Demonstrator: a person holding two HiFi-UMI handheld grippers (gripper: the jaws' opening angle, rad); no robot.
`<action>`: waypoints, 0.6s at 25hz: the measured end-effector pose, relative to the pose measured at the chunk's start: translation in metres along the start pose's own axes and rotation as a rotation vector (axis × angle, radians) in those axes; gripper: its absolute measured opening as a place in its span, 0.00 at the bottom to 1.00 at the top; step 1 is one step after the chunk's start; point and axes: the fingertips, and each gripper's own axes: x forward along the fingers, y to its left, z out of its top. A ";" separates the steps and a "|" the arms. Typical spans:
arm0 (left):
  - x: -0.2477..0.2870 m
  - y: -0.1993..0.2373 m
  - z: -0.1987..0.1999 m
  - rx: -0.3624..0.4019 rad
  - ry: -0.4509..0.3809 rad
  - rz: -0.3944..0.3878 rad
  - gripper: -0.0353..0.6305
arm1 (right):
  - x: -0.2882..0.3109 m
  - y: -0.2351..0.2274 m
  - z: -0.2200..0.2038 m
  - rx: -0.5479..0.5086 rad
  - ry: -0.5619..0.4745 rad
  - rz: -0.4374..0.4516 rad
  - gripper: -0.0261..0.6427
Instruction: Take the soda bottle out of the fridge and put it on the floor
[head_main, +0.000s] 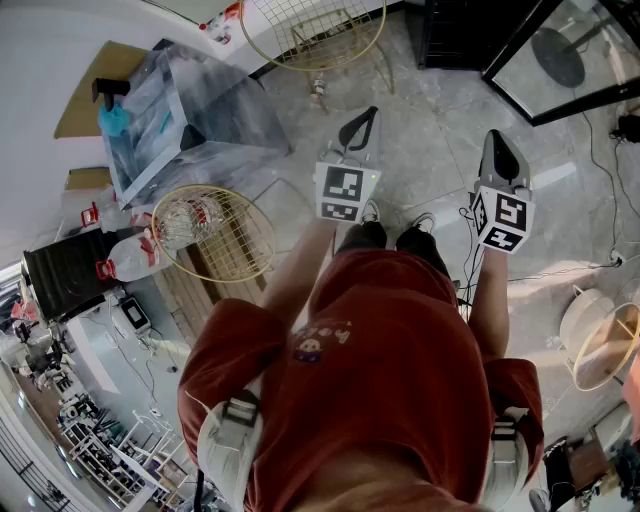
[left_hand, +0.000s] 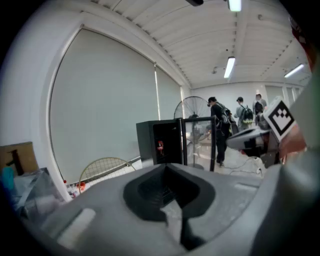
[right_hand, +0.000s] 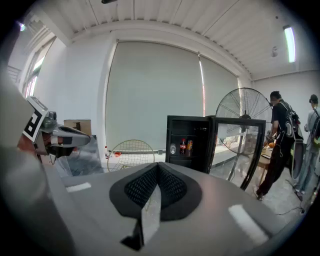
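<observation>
The right gripper (right_hand: 157, 166) has its jaws pressed together on nothing. The left gripper (left_hand: 167, 166) is likewise closed and empty. The soda bottle (right_hand: 183, 146) stands on a shelf inside the open black fridge (right_hand: 186, 121), well apart from both grippers. Its label is too small to read.

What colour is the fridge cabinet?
Black. The fridge shows best in the right gripper view.

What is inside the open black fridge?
In the fridge stand a pale bottle, a dark soda bottle with a red label and an orange container. Its lower part is hidden behind the right claw.
</observation>
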 end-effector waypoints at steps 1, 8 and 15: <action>-0.006 0.006 0.000 0.010 -0.004 -0.007 0.05 | -0.003 0.009 0.000 0.005 0.003 -0.007 0.04; -0.038 0.046 -0.001 0.015 -0.028 -0.012 0.05 | -0.003 0.055 0.007 0.018 0.008 -0.026 0.04; -0.050 0.070 -0.006 0.009 -0.049 -0.029 0.05 | -0.005 0.079 0.011 0.043 -0.020 -0.054 0.04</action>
